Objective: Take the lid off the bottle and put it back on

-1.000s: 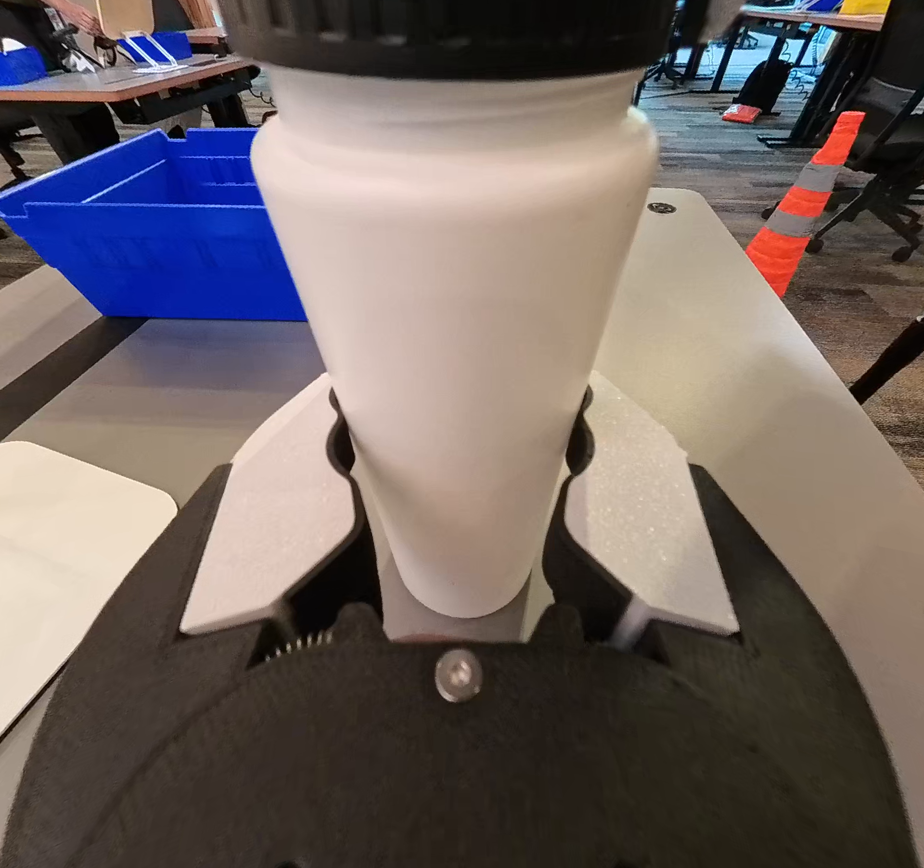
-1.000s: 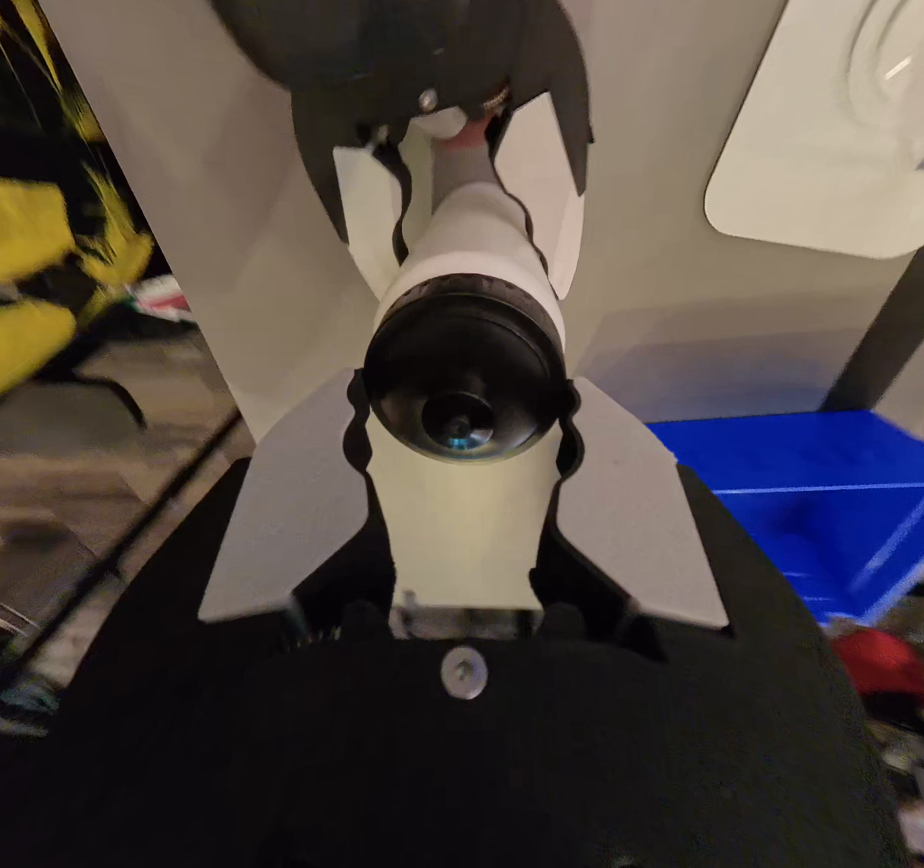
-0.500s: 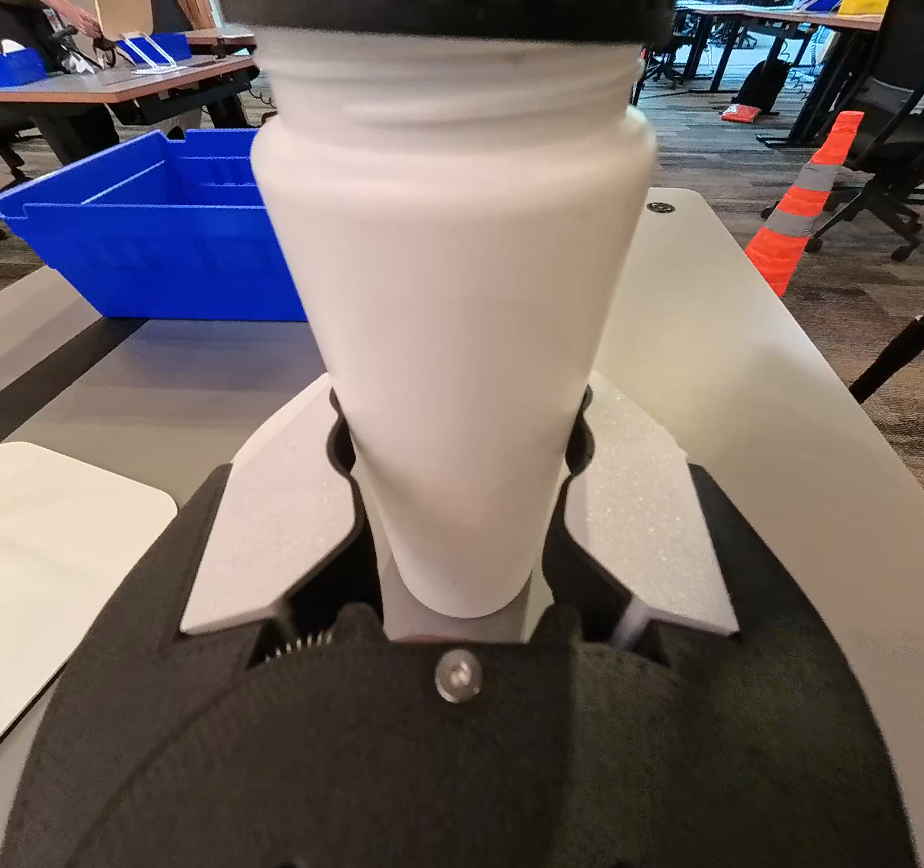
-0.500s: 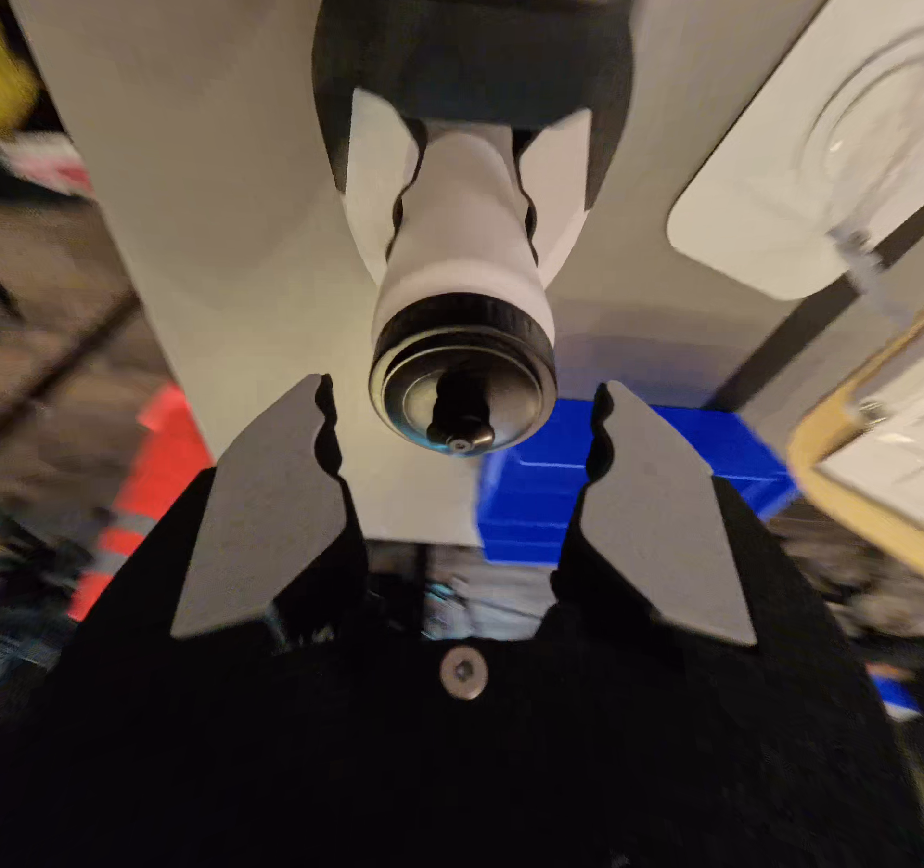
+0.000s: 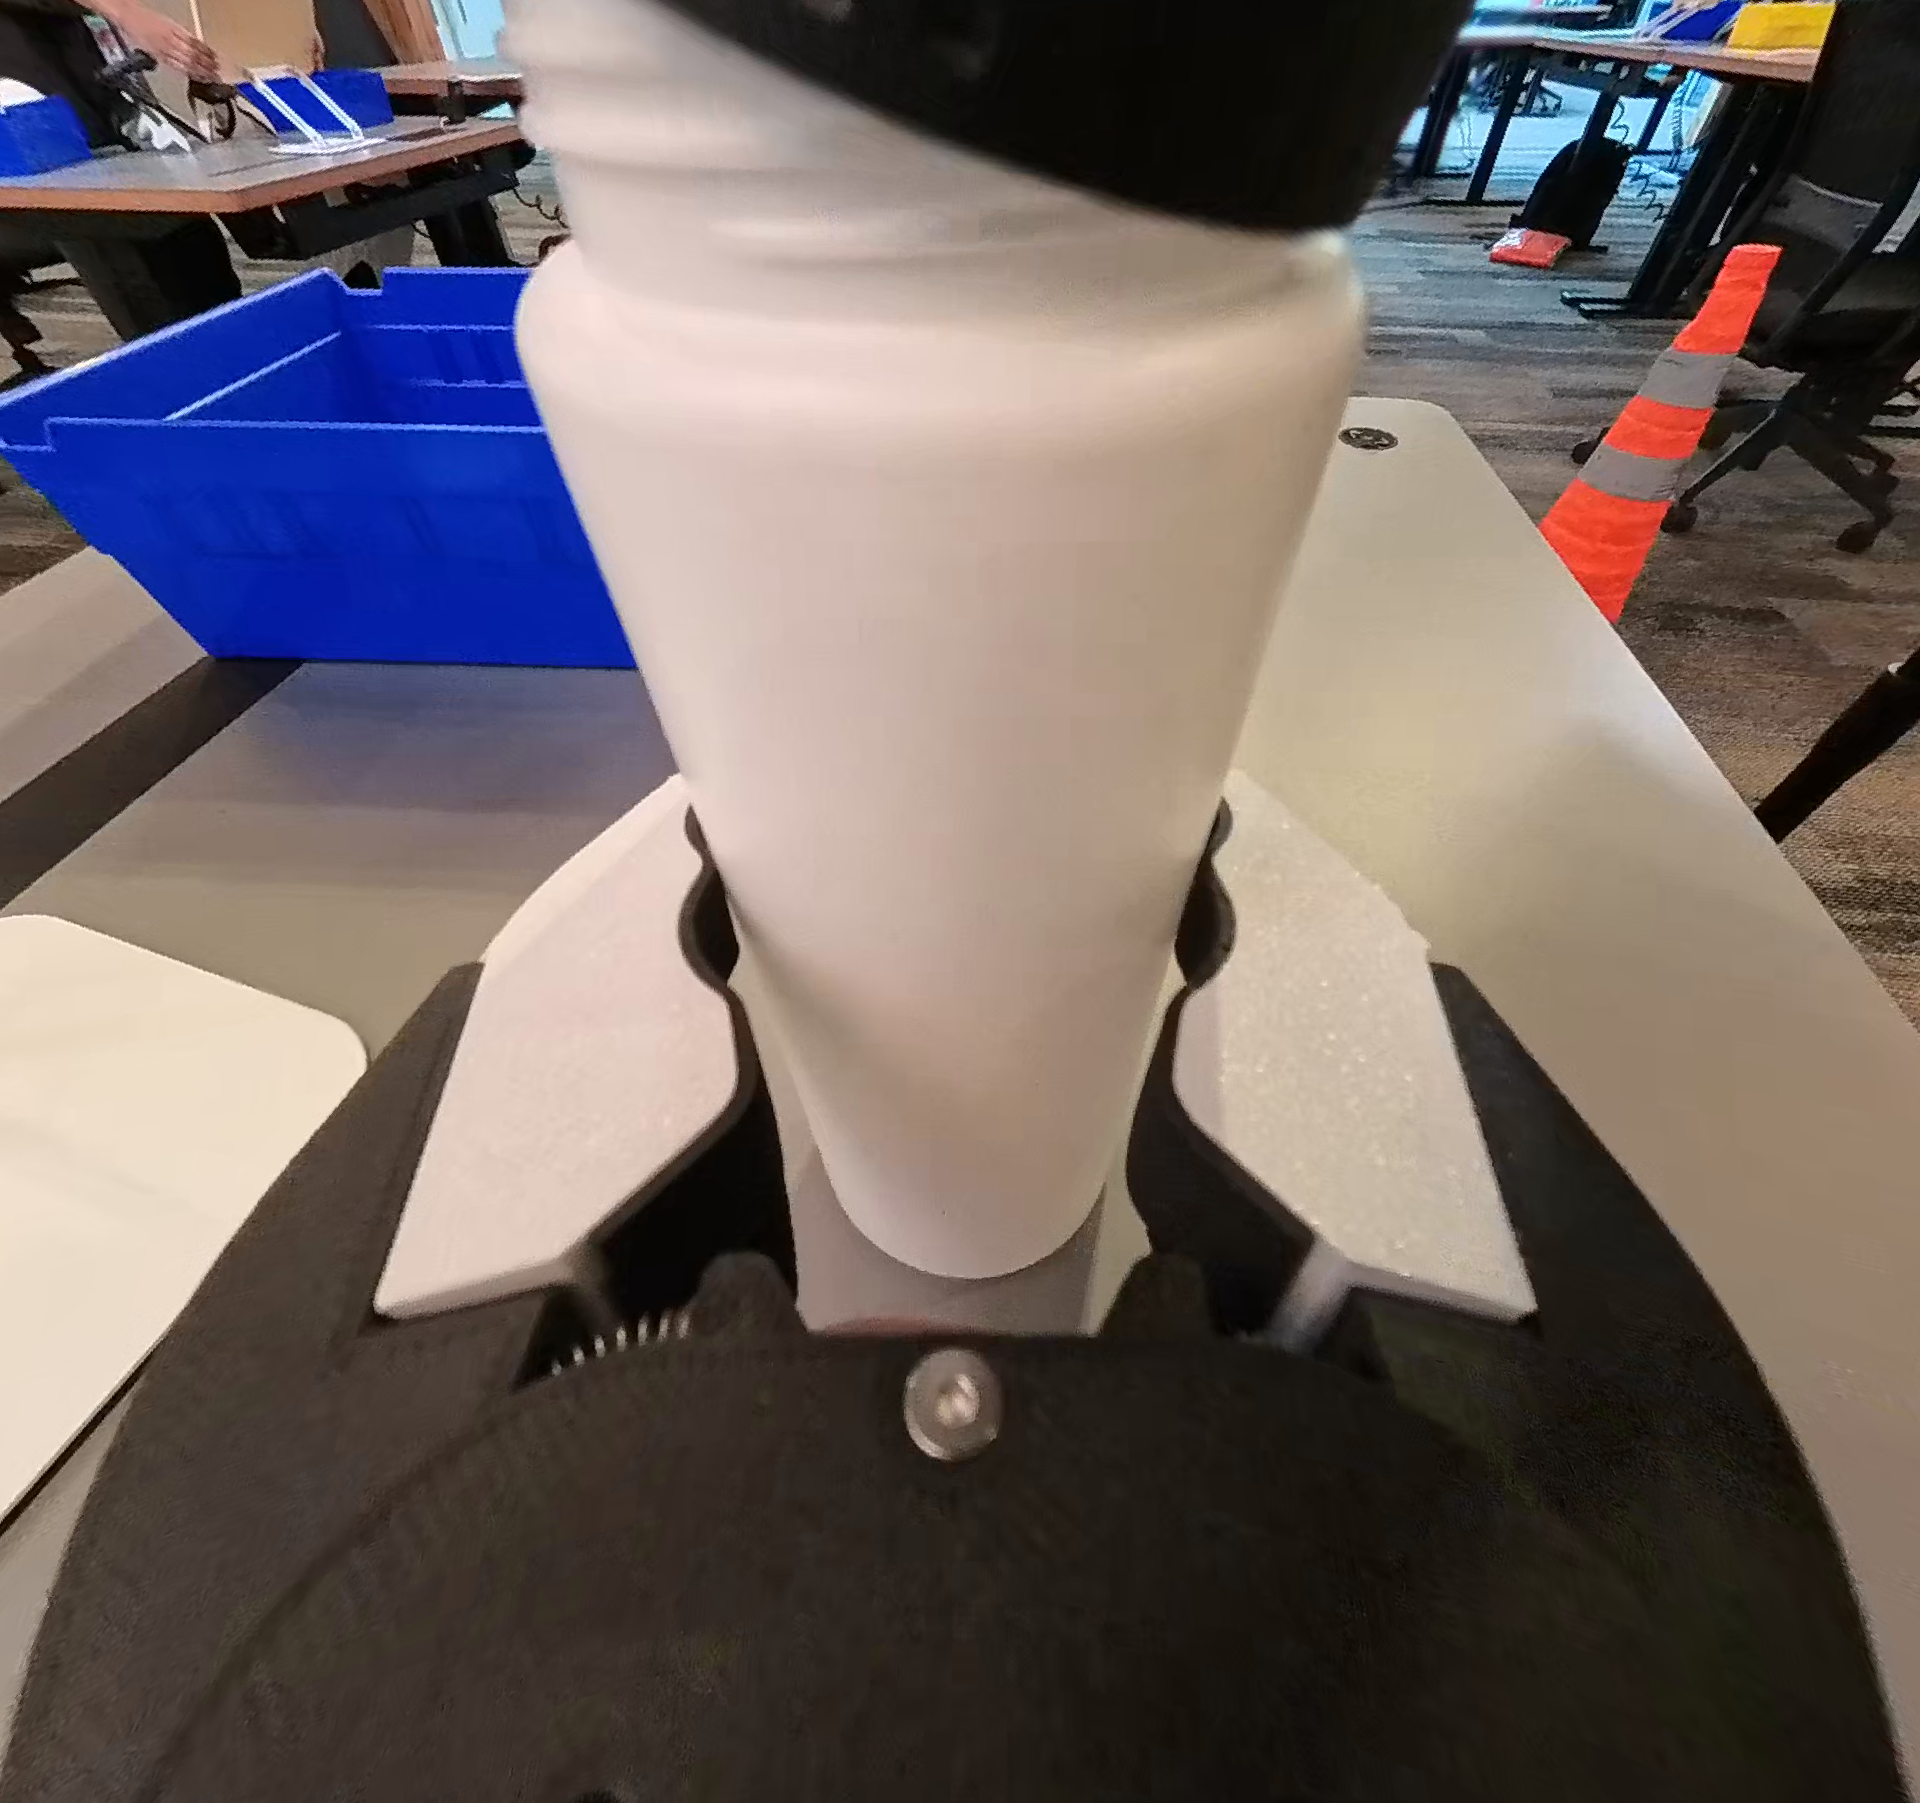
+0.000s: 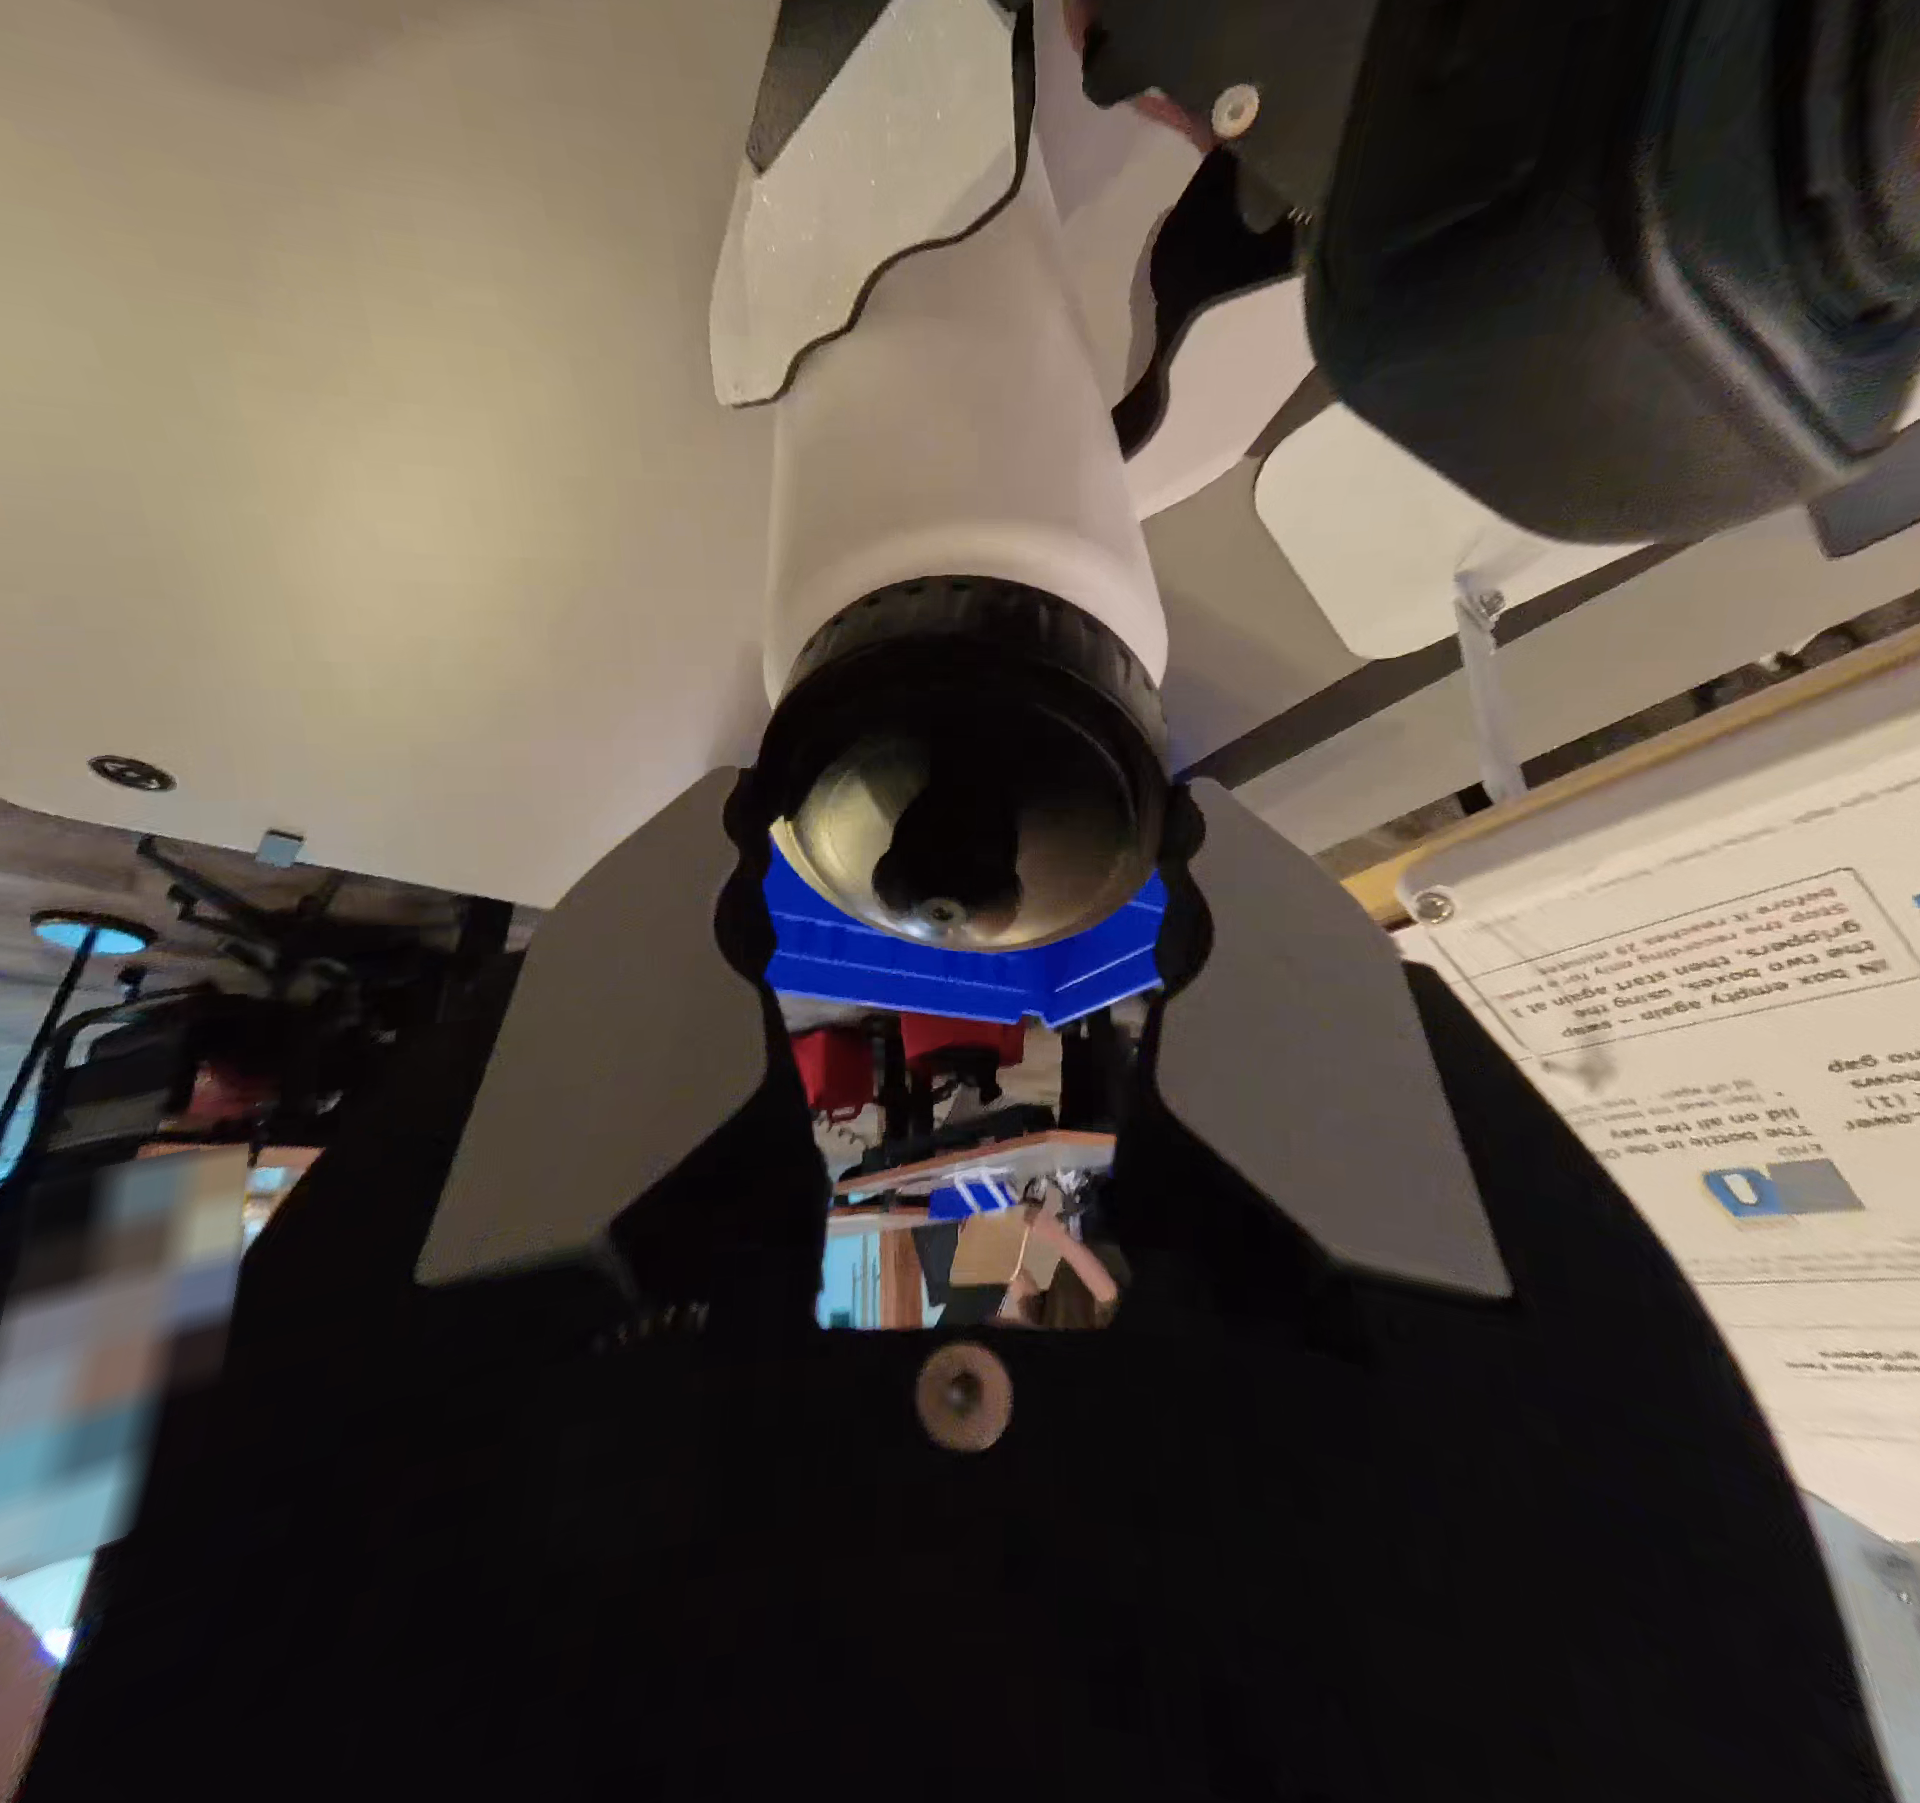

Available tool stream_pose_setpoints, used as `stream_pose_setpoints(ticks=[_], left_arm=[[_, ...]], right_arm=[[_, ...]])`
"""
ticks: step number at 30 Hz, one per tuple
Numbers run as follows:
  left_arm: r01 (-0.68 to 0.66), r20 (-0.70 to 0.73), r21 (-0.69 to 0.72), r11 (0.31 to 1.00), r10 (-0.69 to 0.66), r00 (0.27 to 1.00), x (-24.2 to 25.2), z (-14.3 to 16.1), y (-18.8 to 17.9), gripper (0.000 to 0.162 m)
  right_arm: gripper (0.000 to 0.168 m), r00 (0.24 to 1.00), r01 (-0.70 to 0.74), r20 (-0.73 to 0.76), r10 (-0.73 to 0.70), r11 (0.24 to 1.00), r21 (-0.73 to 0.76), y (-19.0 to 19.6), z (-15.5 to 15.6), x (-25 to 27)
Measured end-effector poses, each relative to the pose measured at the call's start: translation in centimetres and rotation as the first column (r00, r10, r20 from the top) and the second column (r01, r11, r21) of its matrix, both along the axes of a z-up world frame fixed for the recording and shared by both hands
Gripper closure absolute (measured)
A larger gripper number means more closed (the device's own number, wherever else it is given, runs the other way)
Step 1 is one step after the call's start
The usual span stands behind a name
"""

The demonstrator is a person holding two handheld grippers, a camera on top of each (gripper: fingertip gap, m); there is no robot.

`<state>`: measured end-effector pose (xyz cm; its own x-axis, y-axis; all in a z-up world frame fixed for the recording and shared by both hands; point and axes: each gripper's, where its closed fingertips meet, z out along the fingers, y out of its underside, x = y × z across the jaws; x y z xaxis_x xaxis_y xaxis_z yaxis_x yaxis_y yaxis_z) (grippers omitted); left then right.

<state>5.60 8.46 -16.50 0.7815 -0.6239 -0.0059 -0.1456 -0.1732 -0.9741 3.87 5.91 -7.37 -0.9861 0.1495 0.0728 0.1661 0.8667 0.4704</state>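
Left wrist view: left gripper [image 5: 956, 932] is clamped on the white bottle [image 5: 935, 610], black lid [image 5: 1039, 18] sitting crooked on top. Right gripper [image 6: 961, 870] is pinching that lid from both sides.

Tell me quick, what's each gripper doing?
Left gripper: shut on the white bottle.
Right gripper: shut on the black lid, which sits tilted on the bottle's neck.
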Motion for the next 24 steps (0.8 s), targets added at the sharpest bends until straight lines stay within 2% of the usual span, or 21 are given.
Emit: stream_pose_setpoints(ticks=[3, 6, 8, 11, 13, 14, 17, 20, 24], left_arm=[[-0.003, -0.005, 0.0, 1.0, 0.003, 1.0, 0.0, 0.0, 0.0, 0.077], [-0.003, -0.005, 0.002, 1.0, 0.003, 1.0, 0.0, 0.0, 0.0, 0.077], [-0.003, -0.004, 0.003, 1.0, 0.003, 1.0, 0.1, 0.0, 0.0, 0.077], [-0.004, -0.005, 0.005, 1.0, 0.004, 1.0, 0.1, 0.0, 0.0, 0.077], [-0.005, -0.005, 0.006, 1.0, 0.005, 1.0, 0.1, 0.0, 0.0, 0.077], [-0.005, -0.005, 0.007, 1.0, 0.005, 1.0, 0.1, 0.0, 0.0, 0.077], [-0.003, 0.0, 0.01, 1.0, 0.003, 1.0, 0.2, 0.0, 0.0, 0.076], [-0.002, 0.001, 0.011, 1.0, 0.002, 1.0, 0.2, 0.0, 0.0, 0.076], [0.001, 0.004, 0.013, 1.0, -0.001, 1.0, 0.2, 0.0, 0.0, 0.076]], right_arm=[[0.095, 0.991, 0.096, -0.081, -0.108, 0.986, -0.137, 0.0, 1.6, -0.5], [0.096, 0.921, 0.248, -0.219, -0.322, 0.919, -0.306, 2.7, 4.6, -1.2], [0.095, 0.811, 0.364, -0.317, -0.492, 0.848, -0.384, 6.9, 6.3, -1.2], [0.095, 0.562, 0.581, -0.377, -0.736, 0.676, -0.454, 15.8, 6.4, 0.5], [0.095, 0.41, 0.702, -0.316, -0.856, 0.517, -0.49, 20.6, 4.1, 2.3], [0.095, 0.345, 0.744, -0.313, -0.885, 0.461, -0.484, 23.1, 2.7, 2.9], [0.095, 0.207, 0.829, -0.197, -0.958, 0.278, -0.486, 27.2, -2.6, 4.3], [0.095, 0.164, 0.881, -0.097, -0.982, 0.19, -0.433, 29.1, -8.1, 4.8], [0.094, 0.15, 0.904, -0.017, -0.989, 0.144, -0.403, 30.3, -14.3, 4.0]])
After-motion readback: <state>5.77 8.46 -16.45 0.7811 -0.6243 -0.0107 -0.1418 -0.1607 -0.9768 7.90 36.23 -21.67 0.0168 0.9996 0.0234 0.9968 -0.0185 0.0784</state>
